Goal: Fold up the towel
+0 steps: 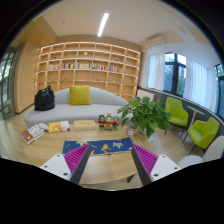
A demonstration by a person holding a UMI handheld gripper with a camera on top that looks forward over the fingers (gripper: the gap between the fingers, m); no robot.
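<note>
Between the two raised fingers of the gripper [107, 163], which stand spread apart with nothing held, their magenta pads [145, 160] facing each other across a wide gap, a dark blue towel [99, 147] with a red and pale printed pattern lies flat on the light wooden table [60, 142]. It sits just ahead of the fingertips and touches neither of them. Beyond the towel on the same table are an orange book or box [84, 124], a few small bottles [105, 121] and, off to one side, a scatter of magazines [35, 131]. Next to the towel's far corner stands a leafy green potted plant [146, 113]. Behind the table, well apart from the towel, a pale sofa [75, 103] carries a yellow cushion [80, 95] and a black backpack [44, 99], with a tall wooden bookshelf [88, 64] against the wall above it. Beside the plant are lime-green chairs [190, 122] by the windows [172, 72].
</note>
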